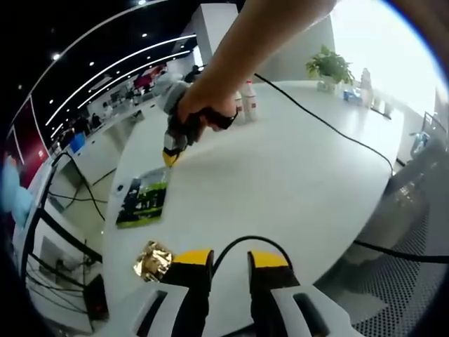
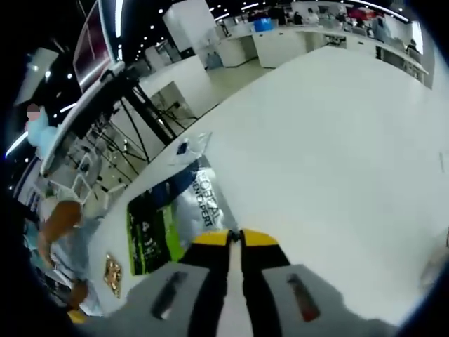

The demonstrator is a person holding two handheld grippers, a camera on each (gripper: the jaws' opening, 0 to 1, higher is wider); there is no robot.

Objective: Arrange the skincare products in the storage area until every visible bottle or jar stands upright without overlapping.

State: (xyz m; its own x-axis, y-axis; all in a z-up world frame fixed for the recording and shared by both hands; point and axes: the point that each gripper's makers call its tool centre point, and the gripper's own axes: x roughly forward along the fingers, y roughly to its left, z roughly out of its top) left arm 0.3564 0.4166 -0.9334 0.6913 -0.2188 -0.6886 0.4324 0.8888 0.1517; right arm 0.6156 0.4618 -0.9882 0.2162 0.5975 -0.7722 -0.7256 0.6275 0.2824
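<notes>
Both tongs hover over the white worktop (image 1: 295, 182), holding nothing.

Right tongs (image 2: 235, 239), pressed together, sit at the edge of a flat green-and-silver sachet (image 2: 172, 210); left tongs (image 1: 231, 261) stand slightly spread beside a crumpled gold foil packet (image 1: 153, 261). Two small white bottles (image 1: 247, 100) stand upright far across, behind the person's hand (image 1: 203, 105).

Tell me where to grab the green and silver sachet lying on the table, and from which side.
Grip the sachet by its silver upper edge, probably coming in low from the open tabletop side. It lies flat on the white table, so only a thin edge offers a pinch. The right gripper, jaws nearly together, already sits beside it.
</notes>
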